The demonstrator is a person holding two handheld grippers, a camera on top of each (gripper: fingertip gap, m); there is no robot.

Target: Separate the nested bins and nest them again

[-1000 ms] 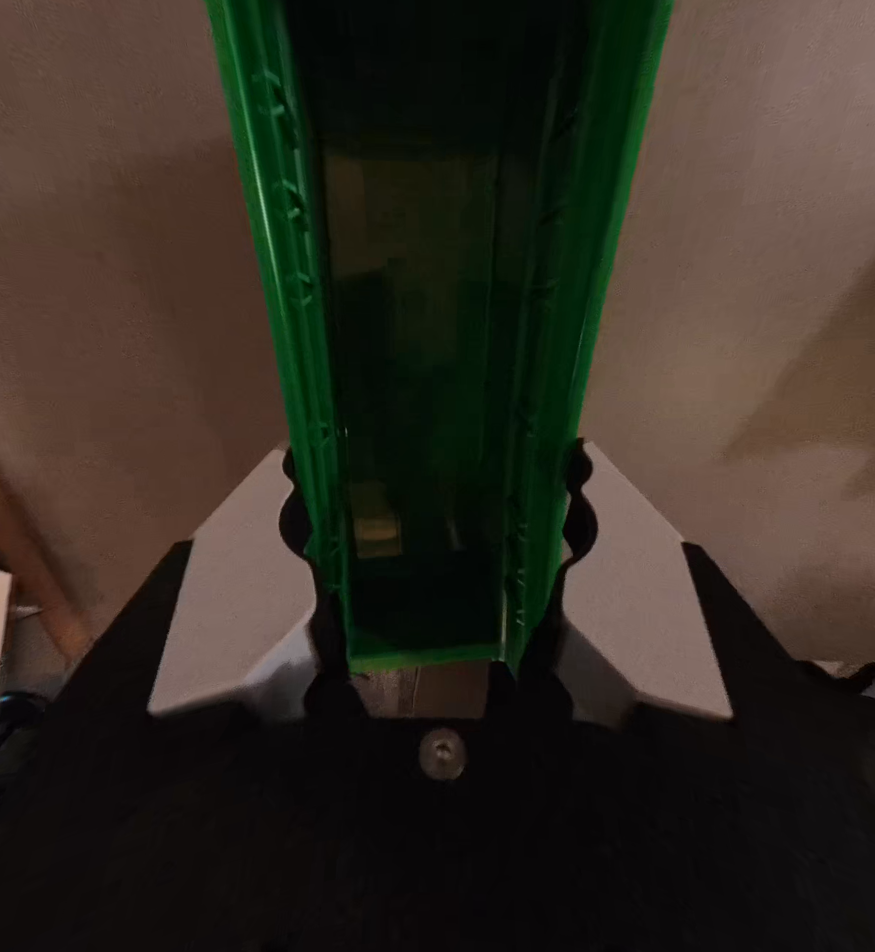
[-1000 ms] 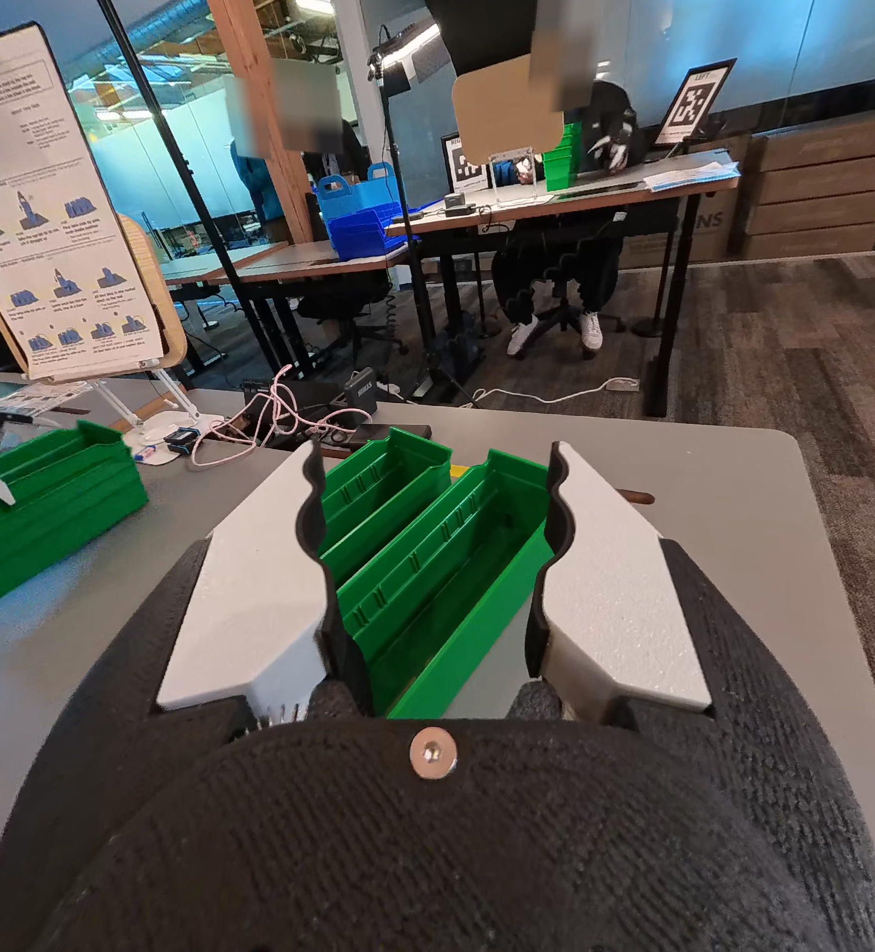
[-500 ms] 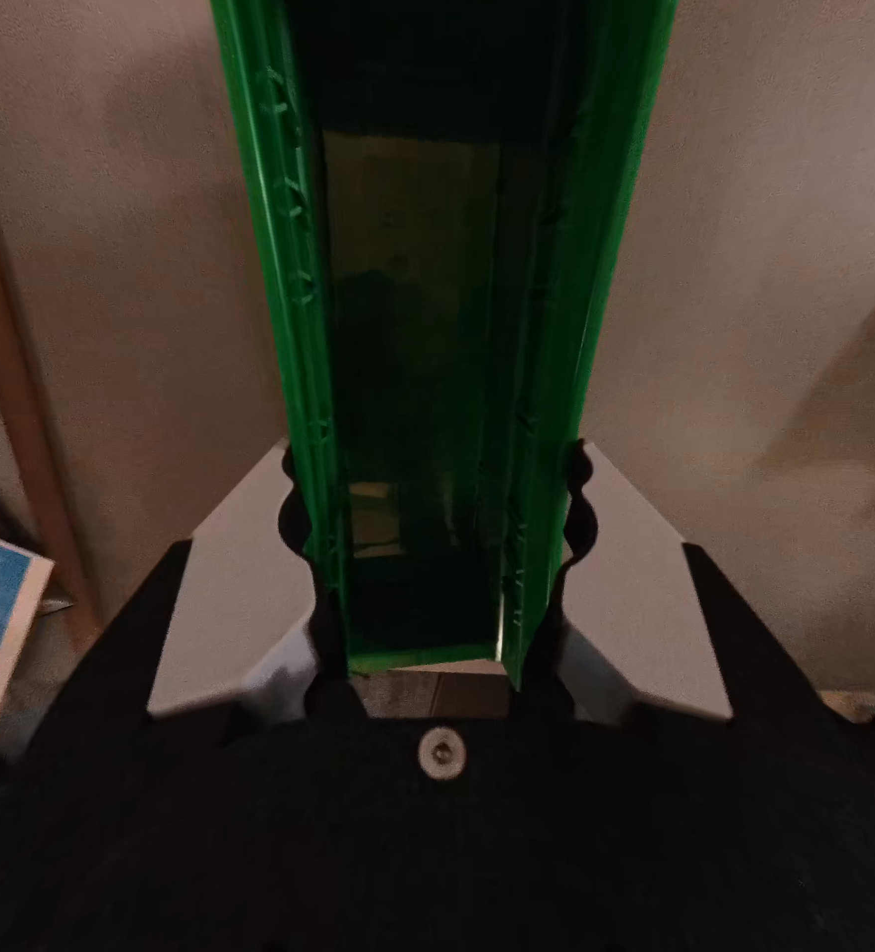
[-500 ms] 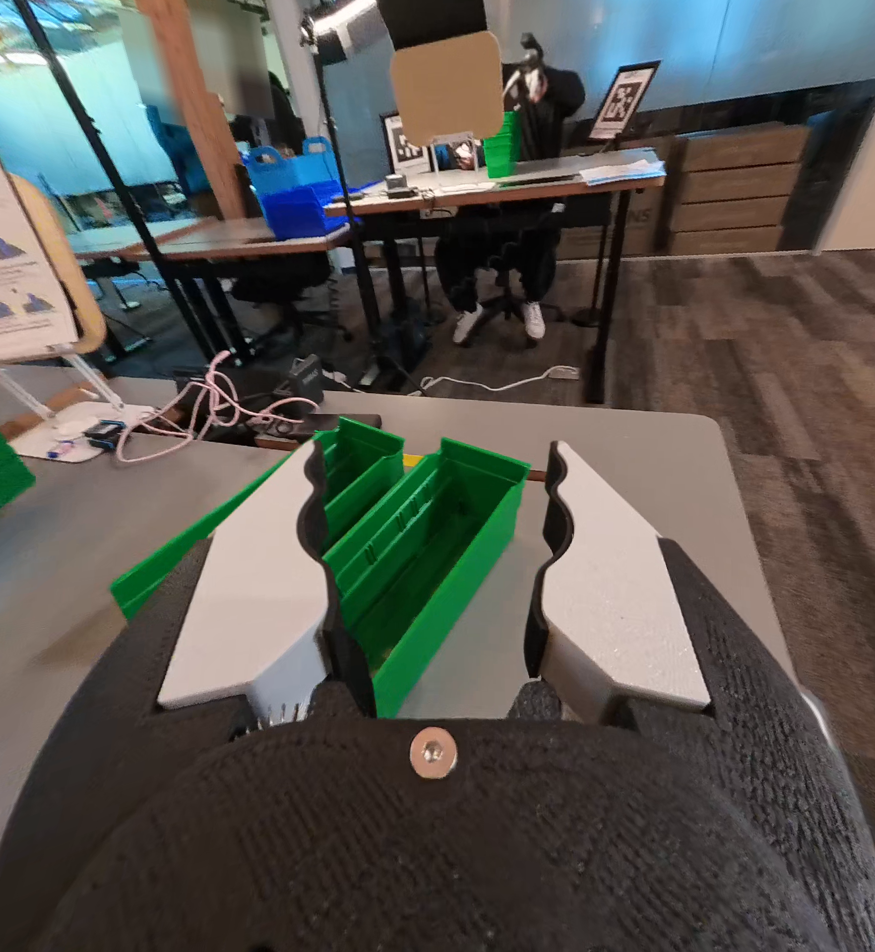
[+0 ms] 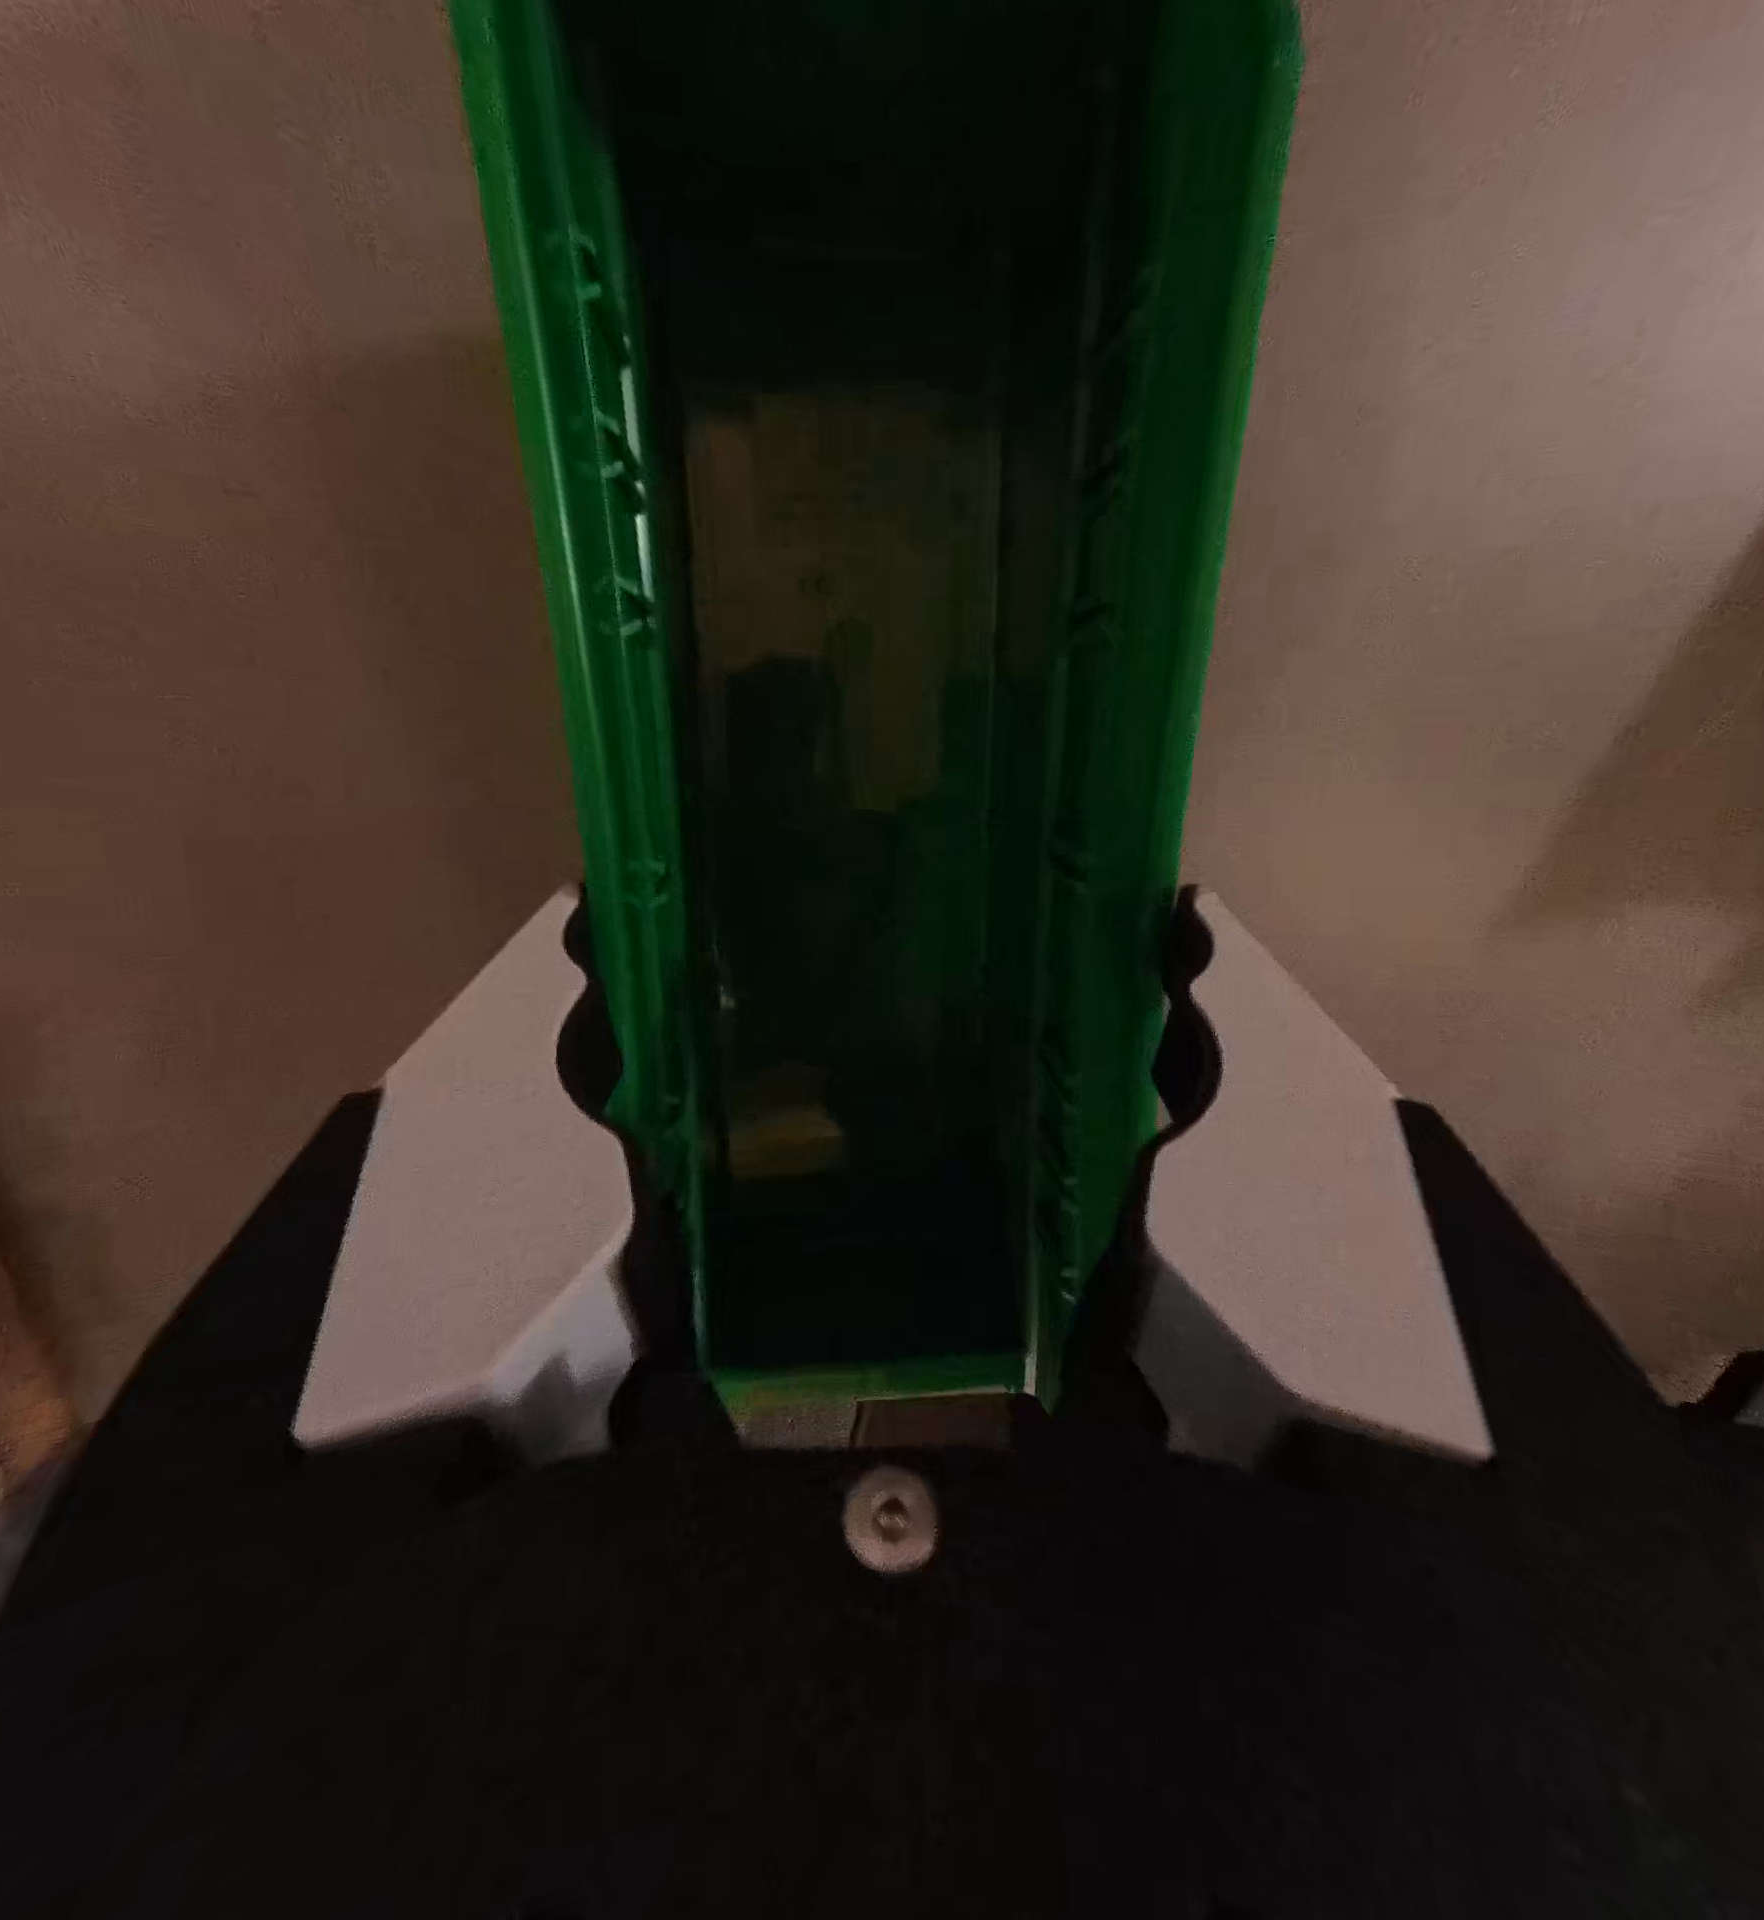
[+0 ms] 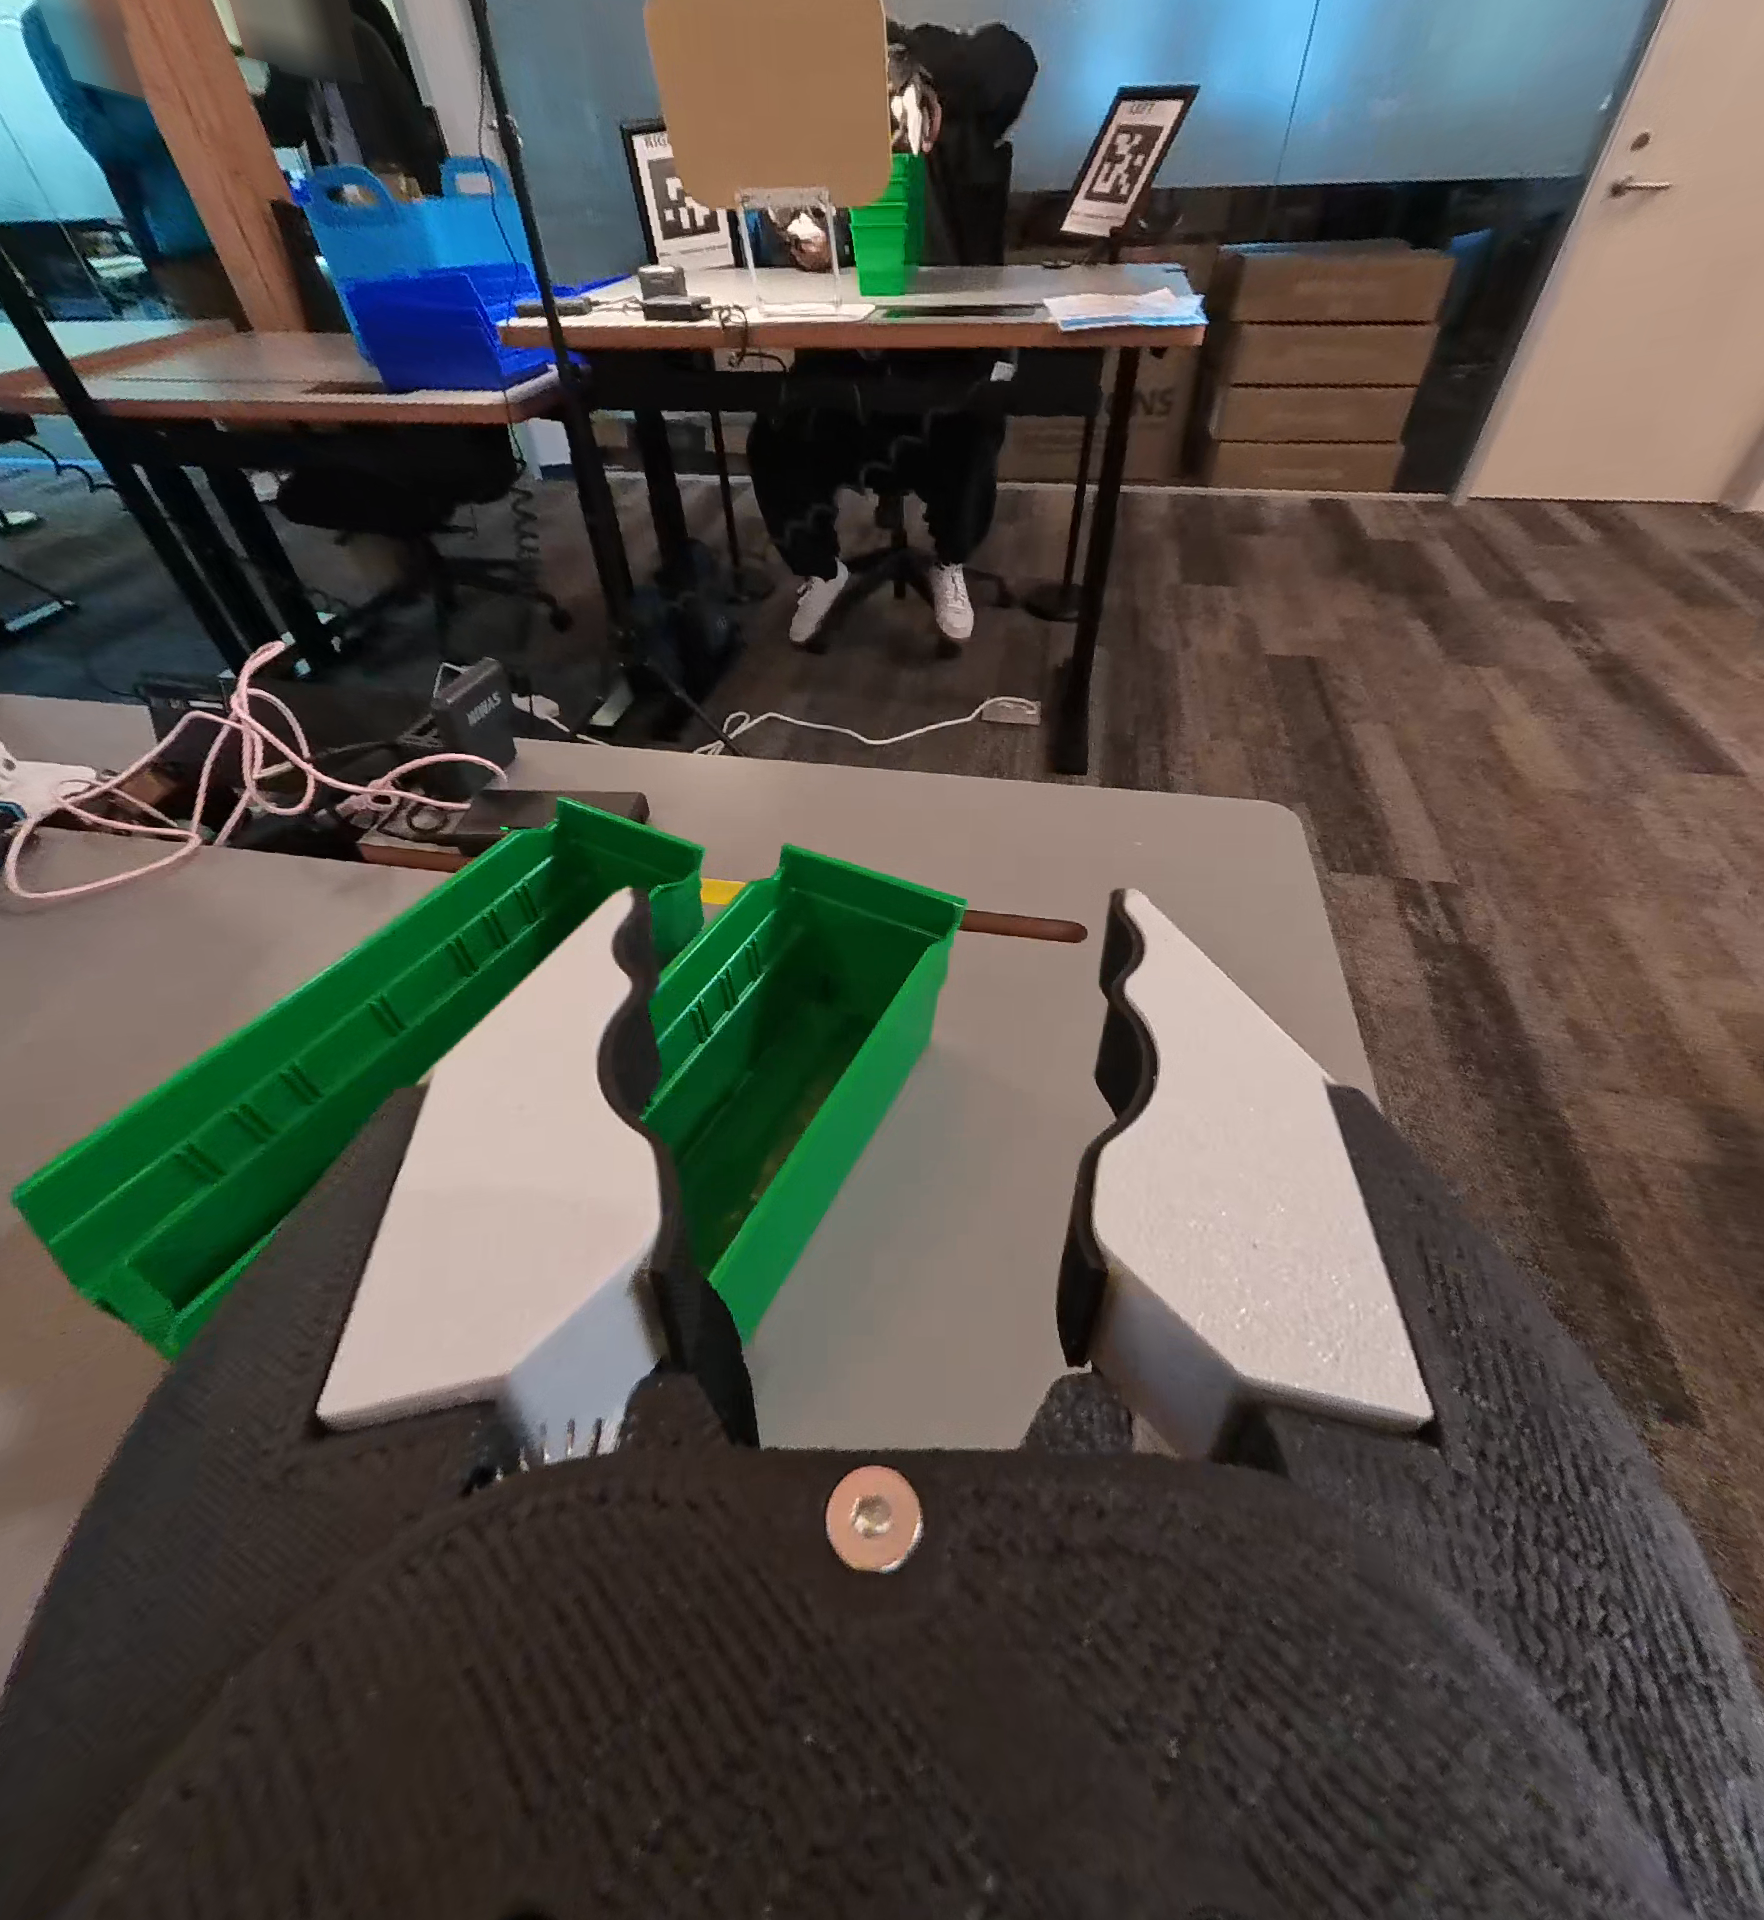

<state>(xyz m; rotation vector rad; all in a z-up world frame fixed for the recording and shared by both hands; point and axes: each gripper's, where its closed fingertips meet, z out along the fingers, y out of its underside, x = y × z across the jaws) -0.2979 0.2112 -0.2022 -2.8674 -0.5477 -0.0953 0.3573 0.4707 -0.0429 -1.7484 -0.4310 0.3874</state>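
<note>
My left gripper is shut on a long green bin. Its fingers press both outer walls near one end. The bin runs straight away from the camera, open side toward me, over a bare beige-grey surface. In the right wrist view two more green bins lie side by side on the grey table: a long one on the left and another on the right. My right gripper is open and empty above the near end of the right-hand bin. Its left finger hides part of both bins.
A brown stick and a yellow piece lie behind the bins. Pink cables and a black device sit at the table's far left. The table's right edge is close. A person sits at a far desk.
My right gripper, open throughout, has drawn back and to the right, so both bins now sit farther left under its left finger. My left gripper keeps its hold on its bin, shifting only slightly.
</note>
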